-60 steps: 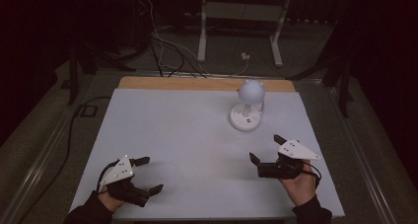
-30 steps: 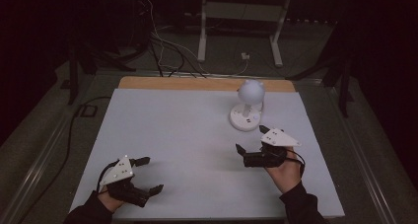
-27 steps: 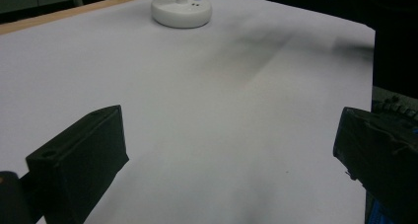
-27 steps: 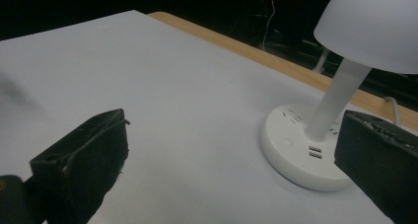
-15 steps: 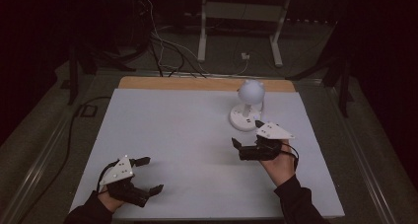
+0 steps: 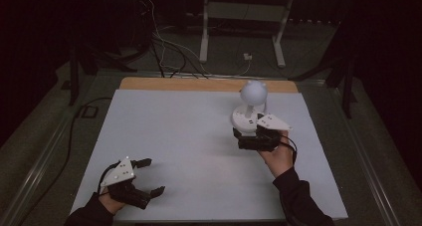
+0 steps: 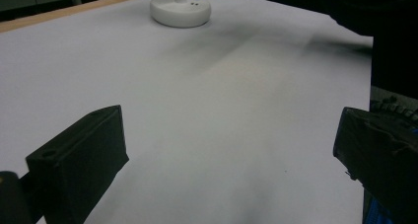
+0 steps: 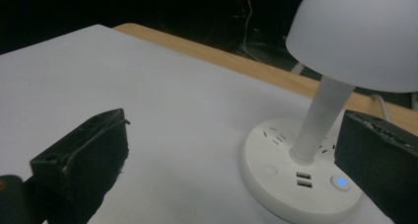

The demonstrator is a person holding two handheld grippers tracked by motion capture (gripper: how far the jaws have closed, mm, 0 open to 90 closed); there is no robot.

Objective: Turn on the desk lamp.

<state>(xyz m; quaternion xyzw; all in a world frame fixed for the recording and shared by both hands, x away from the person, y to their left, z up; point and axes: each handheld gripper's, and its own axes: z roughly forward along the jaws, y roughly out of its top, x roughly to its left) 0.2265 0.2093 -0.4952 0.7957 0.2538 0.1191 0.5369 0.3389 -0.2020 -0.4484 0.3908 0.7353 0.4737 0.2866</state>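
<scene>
A: Lamp [image 6: 250,109] first, from the high view: it stands on the white table [image 6: 174,136] at about two o'clock from the table's middle, dome up, round base flat. What has changed around it?

B: The right gripper [image 6: 240,138]. Two seconds back it sat near the table's front edge at about four o'clock; now it has come forward and to the person's left, and is just beside the lamp's base, at the base's six o'clock. Its jaws stand wide, nothing between them. I can't tell whether it touches the base.

A: And the left gripper [image 6: 149,176]?

B: Unmoved, at about seven o'clock near the front edge, jaws wide and empty.

A: Left gripper view?

B: Its two black jaws are well apart over bare table. The lamp's base [image 7: 180,10] sits far off at twelve o'clock, with two small lit dots on it.

A: Right gripper view?

B: Close in. The base [image 8: 300,184] lies at about four o'clock between the wide jaws, with sockets, two USB slots, a round button [image 8: 270,170] and a blue-lit button [image 8: 341,182]. The right jaw partly hides the base's edge.

A: So what does the move mean?

B: I judge this an approach to the base, either to press a button or to grip it. Nothing is grasped yet.
</scene>
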